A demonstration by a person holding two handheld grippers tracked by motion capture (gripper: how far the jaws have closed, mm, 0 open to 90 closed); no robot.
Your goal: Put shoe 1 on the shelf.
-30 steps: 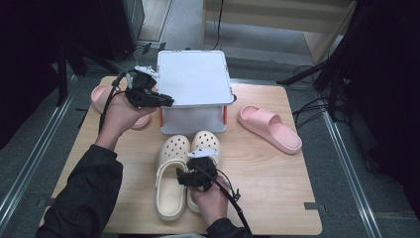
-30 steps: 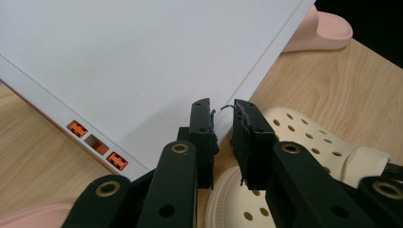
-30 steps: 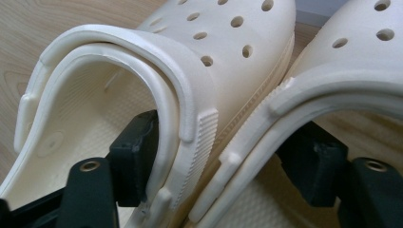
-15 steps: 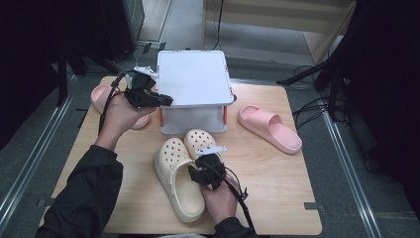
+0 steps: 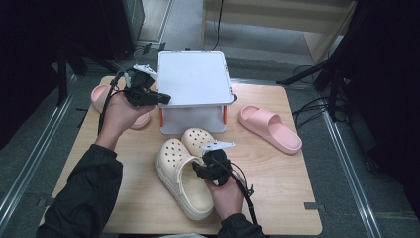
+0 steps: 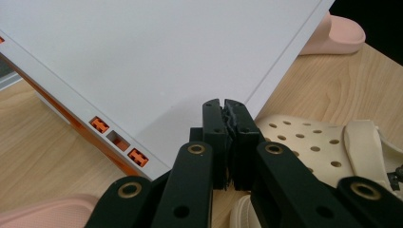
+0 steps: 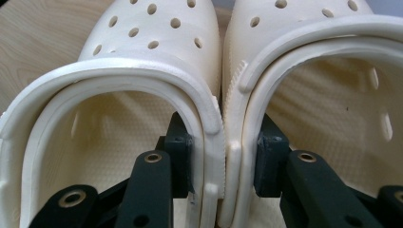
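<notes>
The right gripper (image 5: 210, 166) has just been closing and now pinches the touching inner walls of two cream clogs (image 5: 184, 179) together, one jaw inside each. The clogs lie side by side just in front of the white box (image 5: 194, 79), toes towards it, heels towards the person. The left gripper (image 5: 157, 98), jaws shut on nothing, hovers at the box's left edge.

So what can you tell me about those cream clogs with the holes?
The cream clogs are a pair of soft, foam-looking shoes with holes over the toes and heel straps. They lie side by side on the wooden table, toes toward the white shelf. The right gripper pinches their two touching inner walls together, one jaw inside each shoe.
</notes>
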